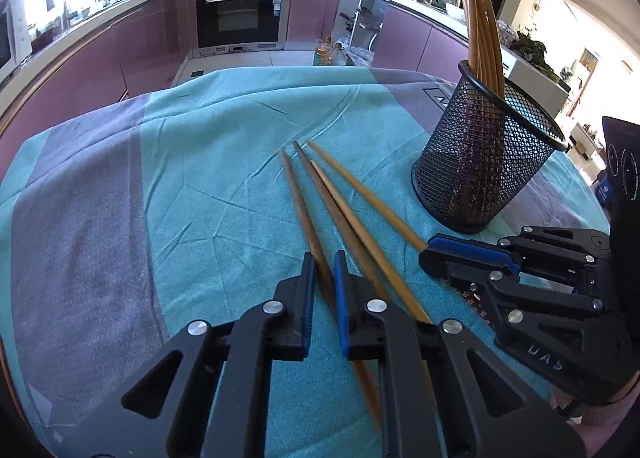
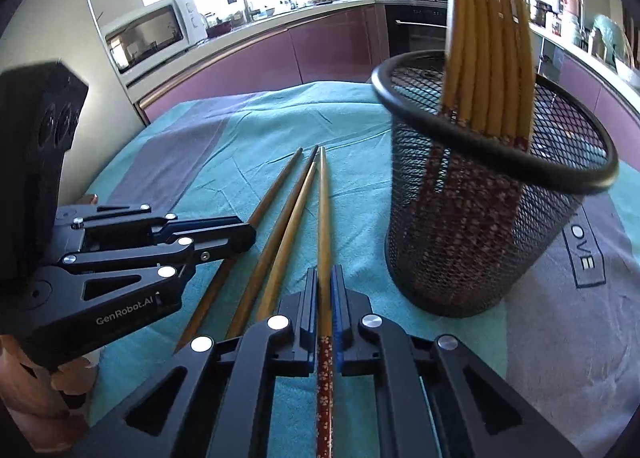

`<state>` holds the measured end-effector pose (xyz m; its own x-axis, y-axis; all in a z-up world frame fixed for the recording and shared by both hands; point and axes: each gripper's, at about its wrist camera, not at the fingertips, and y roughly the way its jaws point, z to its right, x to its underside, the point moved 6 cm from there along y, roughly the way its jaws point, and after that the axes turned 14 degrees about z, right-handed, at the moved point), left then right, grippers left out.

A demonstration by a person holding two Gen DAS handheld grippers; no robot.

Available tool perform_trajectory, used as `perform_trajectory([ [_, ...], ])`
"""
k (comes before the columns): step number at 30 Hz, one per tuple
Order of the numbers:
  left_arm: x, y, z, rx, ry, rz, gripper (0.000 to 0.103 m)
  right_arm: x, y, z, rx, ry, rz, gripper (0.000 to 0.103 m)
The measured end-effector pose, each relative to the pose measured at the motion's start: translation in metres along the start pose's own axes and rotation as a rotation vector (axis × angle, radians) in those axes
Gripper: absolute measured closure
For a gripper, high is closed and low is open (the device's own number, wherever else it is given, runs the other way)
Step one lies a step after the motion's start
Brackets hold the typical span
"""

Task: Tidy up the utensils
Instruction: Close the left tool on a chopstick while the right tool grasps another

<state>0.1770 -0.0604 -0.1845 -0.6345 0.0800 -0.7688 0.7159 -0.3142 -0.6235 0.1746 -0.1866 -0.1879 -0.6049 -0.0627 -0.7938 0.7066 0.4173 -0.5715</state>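
Four wooden chopsticks lie side by side on the teal cloth [image 1: 200, 161]. My left gripper [image 1: 324, 258] is shut on the leftmost, darker chopstick [image 1: 300, 209], low near the cloth. My right gripper [image 2: 324, 274] is shut on the rightmost chopstick [image 2: 323, 213], whose near end is red and patterned. The two middle chopsticks [image 2: 280, 225] lie loose between them. Seen from the other hand's camera, the right gripper [image 1: 430, 256] grips its chopstick [image 1: 360, 189] and the left gripper [image 2: 248, 234] grips its own [image 2: 280, 177]. A black mesh cup [image 2: 480, 238] to the right holds several upright chopsticks [image 2: 488, 57].
The cloth has grey stripes and covers a round table; its far edge [image 1: 280, 69] drops to the kitchen floor, where oil bottles [image 1: 324, 53] stand. Purple cabinets, an oven [image 1: 240, 13] and a microwave [image 2: 148, 33] lie beyond. The mesh cup [image 1: 480, 161] stands close to the right gripper.
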Motion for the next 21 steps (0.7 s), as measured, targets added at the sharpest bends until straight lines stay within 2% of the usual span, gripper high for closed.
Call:
perform_trajectory([
  [5,0.001,-0.015,-0.001,0.016,-0.016,0.021,0.094,-0.003,-0.017,-0.002,-0.053,0.01,0.031,0.097],
  [11,0.013,-0.023,0.011,0.057,0.019,0.005,0.095,0.003,-0.019,-0.011,-0.108,-0.027,-0.007,0.097],
  [21,0.015,-0.012,0.01,0.048,0.054,-0.032,0.091,0.006,-0.002,-0.013,-0.066,-0.063,-0.056,0.095],
])
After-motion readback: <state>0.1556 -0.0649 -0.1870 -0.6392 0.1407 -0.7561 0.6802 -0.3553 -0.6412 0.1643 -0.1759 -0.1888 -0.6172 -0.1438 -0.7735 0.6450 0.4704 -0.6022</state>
